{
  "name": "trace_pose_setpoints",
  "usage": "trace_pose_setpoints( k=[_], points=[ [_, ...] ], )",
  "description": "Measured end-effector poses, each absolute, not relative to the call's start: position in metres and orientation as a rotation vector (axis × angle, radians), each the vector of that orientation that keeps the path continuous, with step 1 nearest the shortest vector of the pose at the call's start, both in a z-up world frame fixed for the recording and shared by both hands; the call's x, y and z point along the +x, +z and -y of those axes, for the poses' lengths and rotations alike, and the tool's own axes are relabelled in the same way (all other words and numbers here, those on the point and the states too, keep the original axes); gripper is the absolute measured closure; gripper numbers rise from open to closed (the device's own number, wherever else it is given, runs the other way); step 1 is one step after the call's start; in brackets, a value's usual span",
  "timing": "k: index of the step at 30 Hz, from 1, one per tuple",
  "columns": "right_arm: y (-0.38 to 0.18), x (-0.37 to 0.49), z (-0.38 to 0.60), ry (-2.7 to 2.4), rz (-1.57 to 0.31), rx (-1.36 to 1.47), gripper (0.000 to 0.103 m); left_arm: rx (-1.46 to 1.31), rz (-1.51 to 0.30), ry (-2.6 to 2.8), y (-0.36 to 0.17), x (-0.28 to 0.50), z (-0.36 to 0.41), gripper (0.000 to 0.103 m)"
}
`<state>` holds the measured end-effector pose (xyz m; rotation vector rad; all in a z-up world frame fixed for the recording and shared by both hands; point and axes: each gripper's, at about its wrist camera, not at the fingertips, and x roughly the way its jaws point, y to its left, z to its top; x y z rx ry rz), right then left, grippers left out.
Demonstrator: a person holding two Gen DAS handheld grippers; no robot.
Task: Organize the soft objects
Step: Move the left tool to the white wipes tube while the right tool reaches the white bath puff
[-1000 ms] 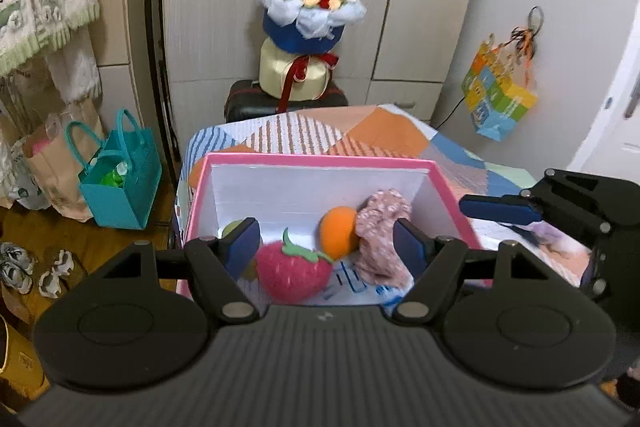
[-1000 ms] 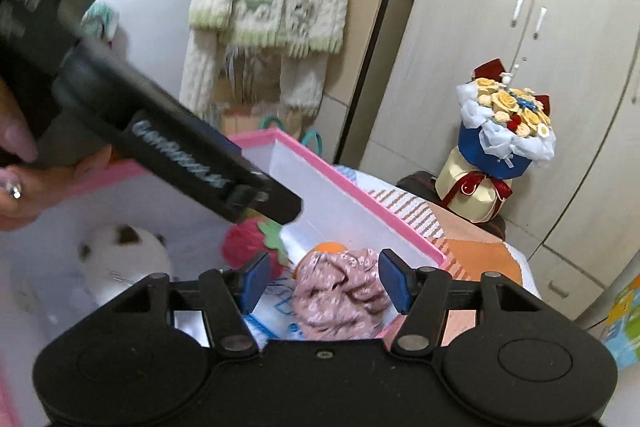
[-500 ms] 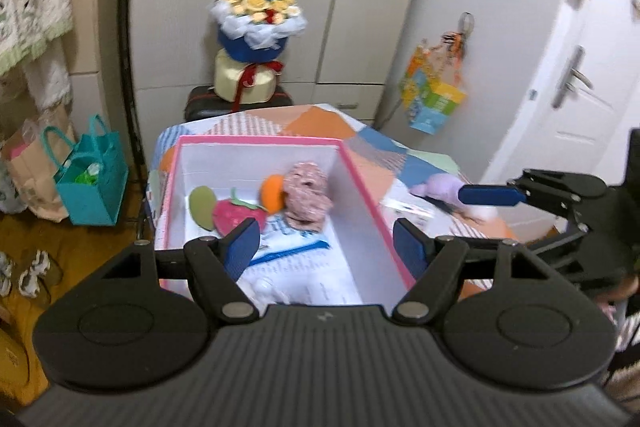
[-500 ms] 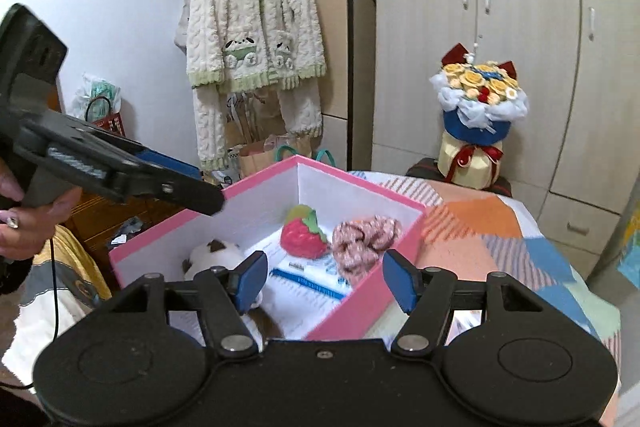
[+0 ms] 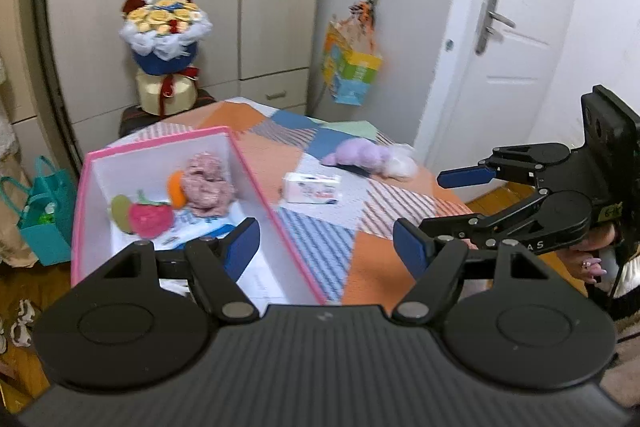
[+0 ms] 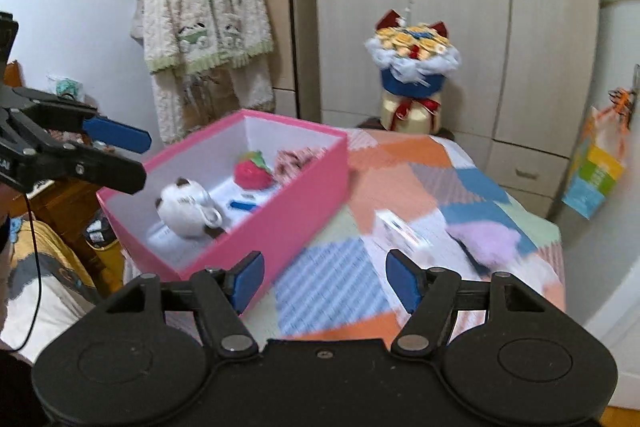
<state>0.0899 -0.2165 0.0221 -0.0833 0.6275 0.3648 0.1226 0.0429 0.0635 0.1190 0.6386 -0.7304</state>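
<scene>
We have several soft toys lying inside the pink box (image 6: 280, 223), while a purple plush (image 5: 362, 155) (beside it) waits, both grippers spread wide and empty.

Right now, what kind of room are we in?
Probably a bedroom at home. A fluffy cardigan hangs by the wardrobe, and a patchwork cloth covers the surface where the pink box of soft toys sits.

Storage box (image 6: 276, 223): pink outside, white inside. Plush strawberry (image 5: 150, 219): red, green leaves. Panda plush (image 6: 186, 205): white, dark ears. Scrunched cloth (image 5: 208, 187): mottled pink. Worktop (image 5: 344, 227) cover: orange, blue, striped patches. Right of the left tongs (image 5: 326, 249), plush (image 5: 362, 157): lilac. Tong pads: blue.
</scene>
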Motion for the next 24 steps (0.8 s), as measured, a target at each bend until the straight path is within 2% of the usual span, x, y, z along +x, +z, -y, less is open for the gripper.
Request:
trace_pose_setpoints(
  k=[8, 24],
  points=[
    [0.014, 0.068, 0.256, 0.339, -0.579, -0.091, 0.031, 0.137, -0.699, -0.759, 0.054, 0.124, 0.004, 0.030],
    [-0.017, 0.096, 0.315, 0.300, -0.595, -0.072, 0.030, 0.090, -0.693, -0.657, 0.016, 0.151, 0.075, 0.026]
  ],
)
